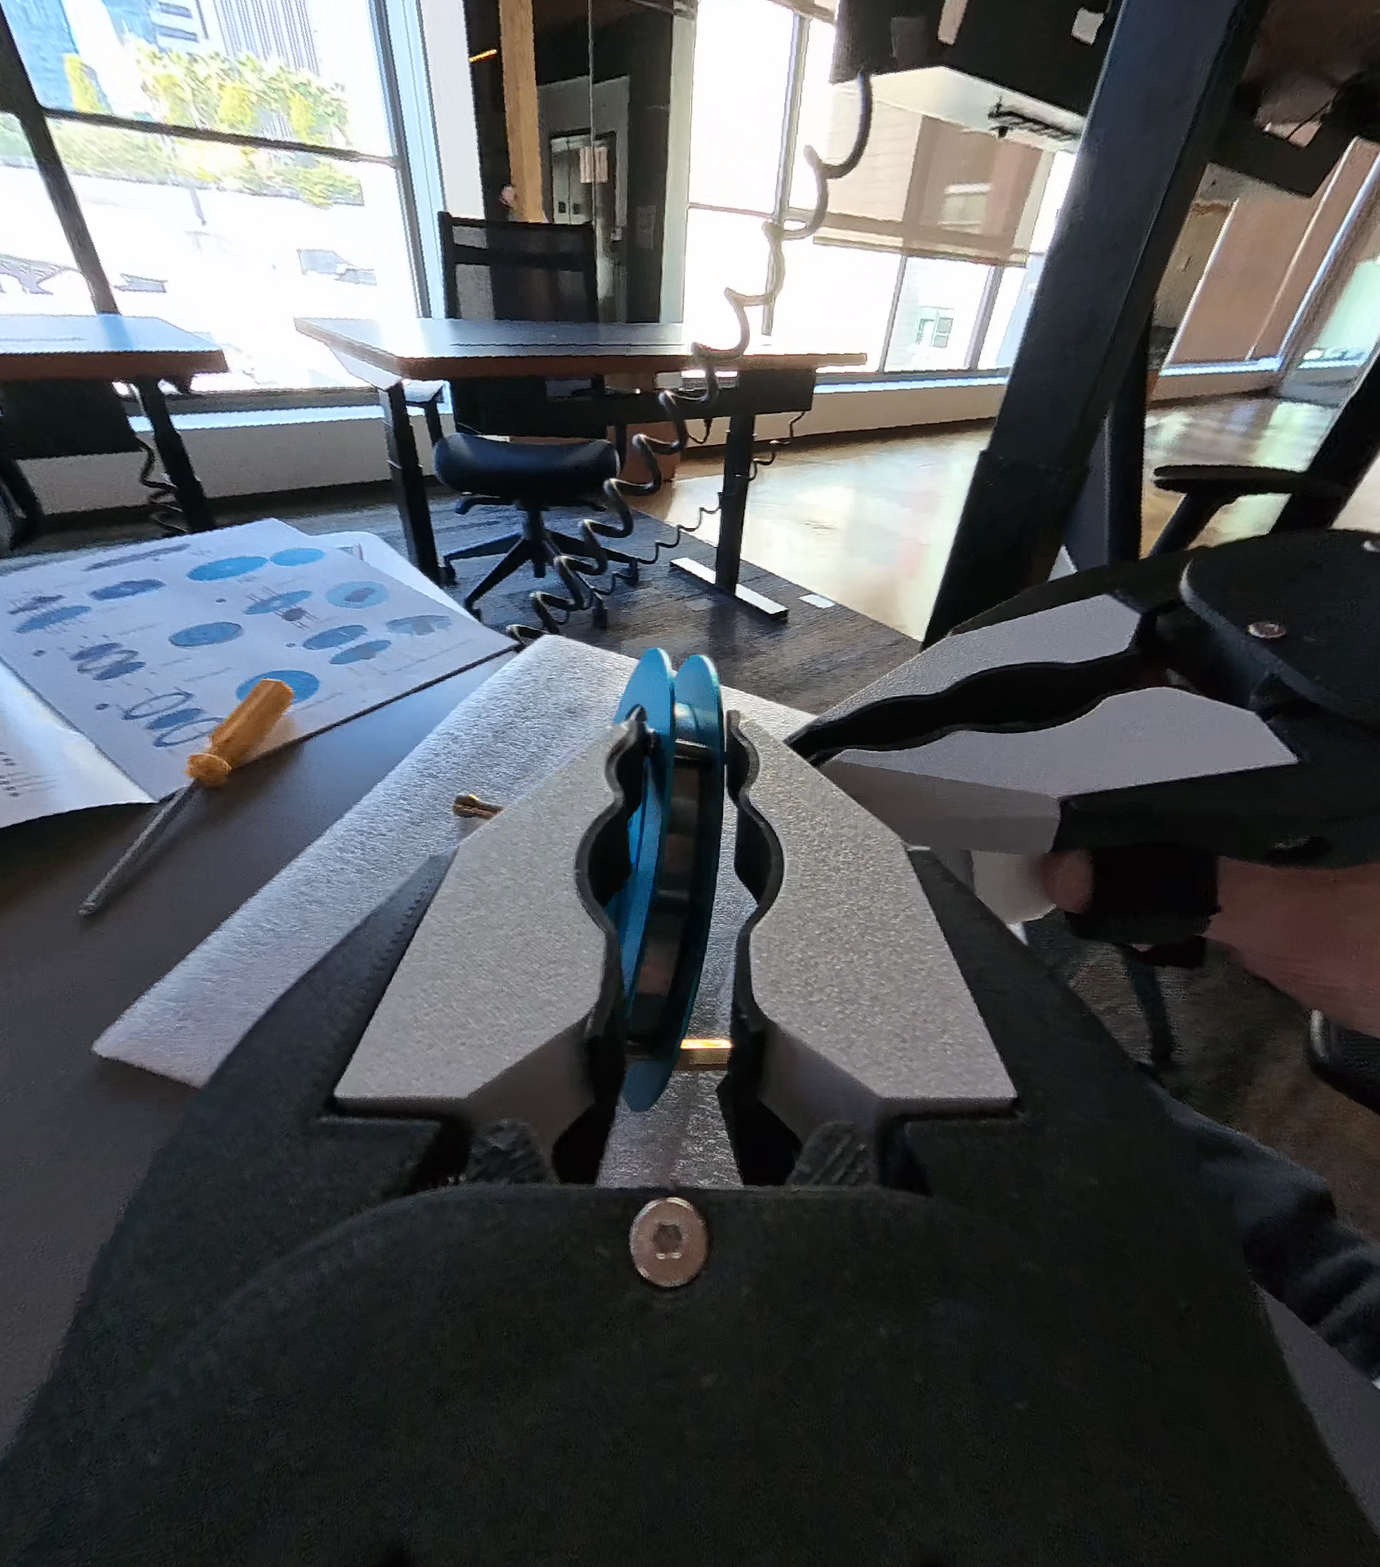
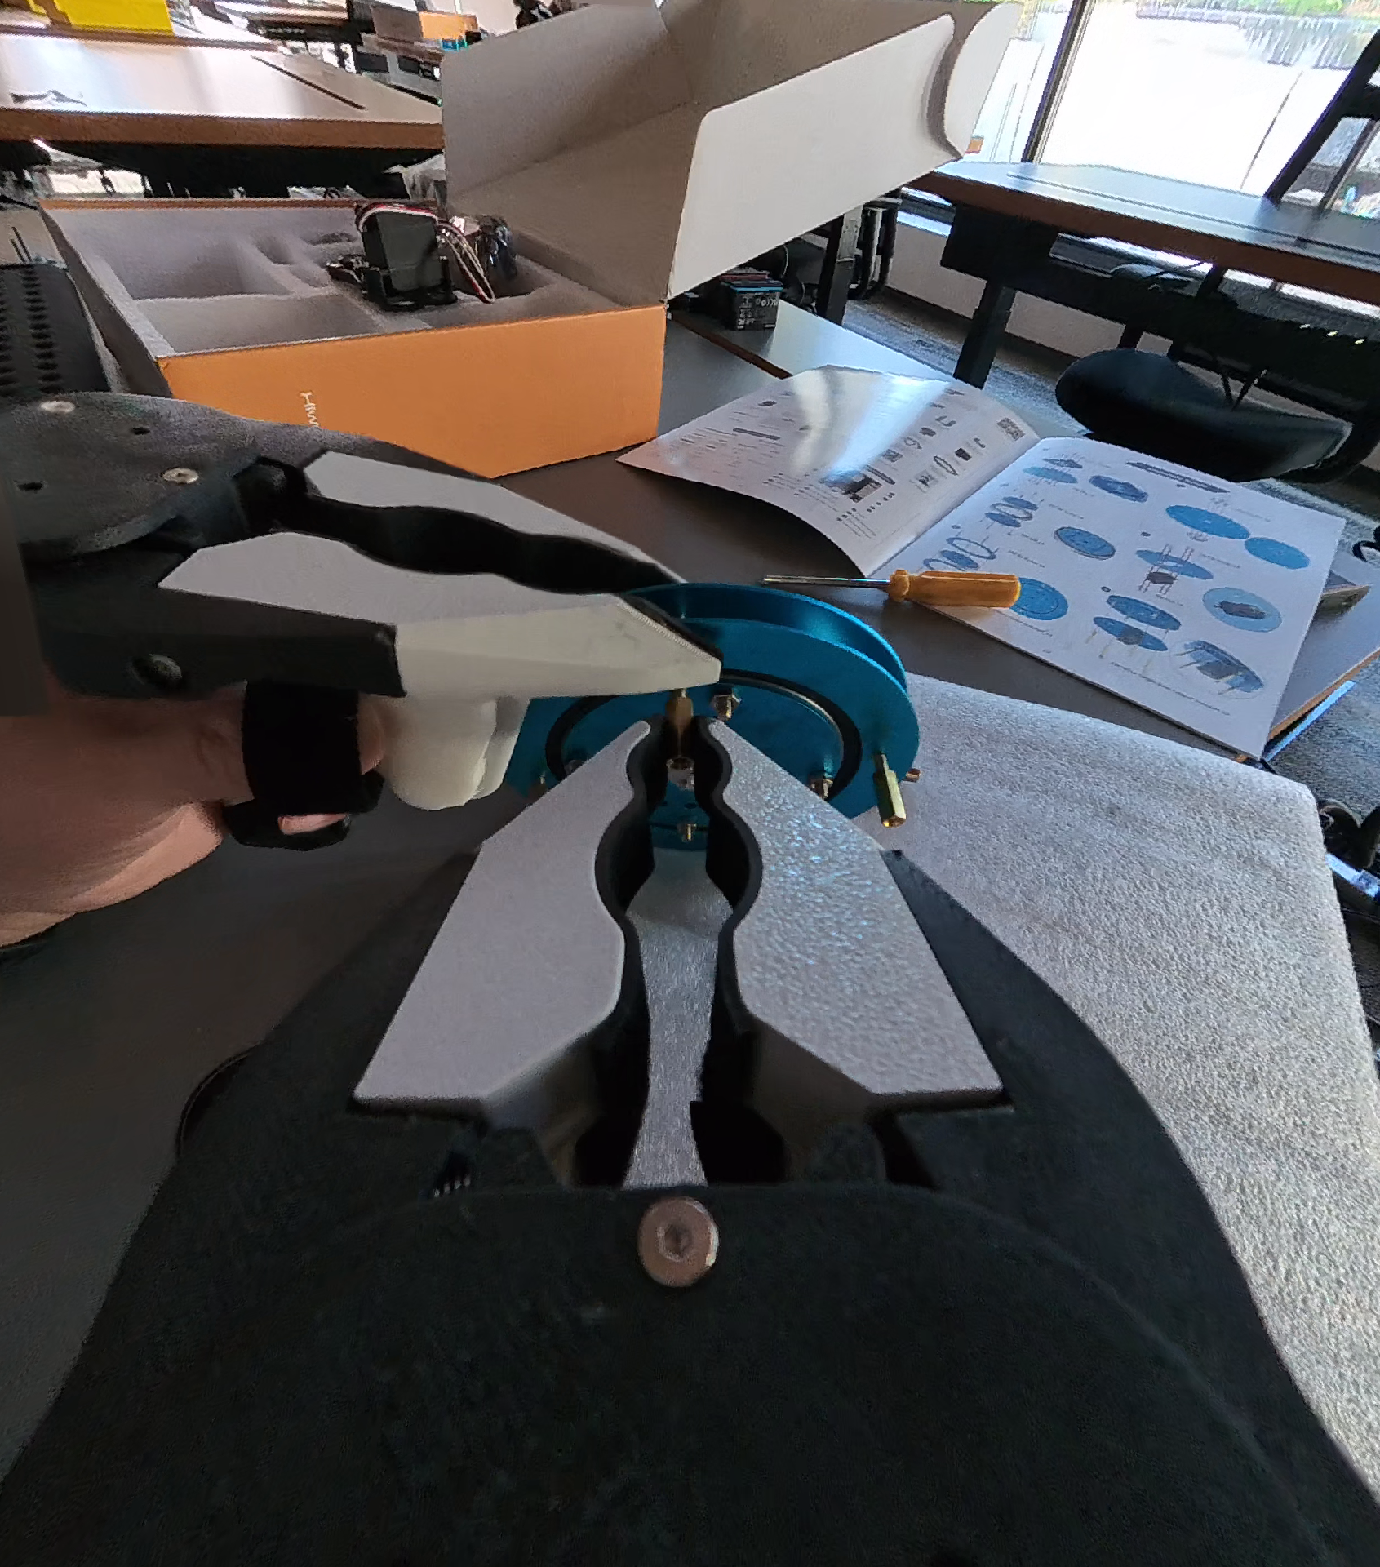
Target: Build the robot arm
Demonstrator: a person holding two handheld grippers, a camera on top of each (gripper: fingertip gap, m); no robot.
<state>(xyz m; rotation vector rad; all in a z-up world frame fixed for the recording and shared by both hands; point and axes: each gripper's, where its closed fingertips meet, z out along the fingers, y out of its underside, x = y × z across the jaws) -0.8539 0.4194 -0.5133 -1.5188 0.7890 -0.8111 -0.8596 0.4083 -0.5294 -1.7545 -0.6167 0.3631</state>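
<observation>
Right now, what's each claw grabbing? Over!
Left gripper shut on blue disc assembly, held on edge over white foam sheet. Right gripper shut on brass standoff on disc face. Orange screwdriver lies apart, on booklet.

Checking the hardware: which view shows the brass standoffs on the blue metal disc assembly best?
The right wrist view: the disc's face shows several brass standoffs, one between the right tongs. The left wrist view shows it edge-on, with one standoff.

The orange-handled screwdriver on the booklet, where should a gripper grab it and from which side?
Grip the screwdriver by its thick orange handle, from above, jaws across its width. It lies flat on the open booklet, so only the top is exposed, and the thin metal shaft offers little to pinch.
</observation>
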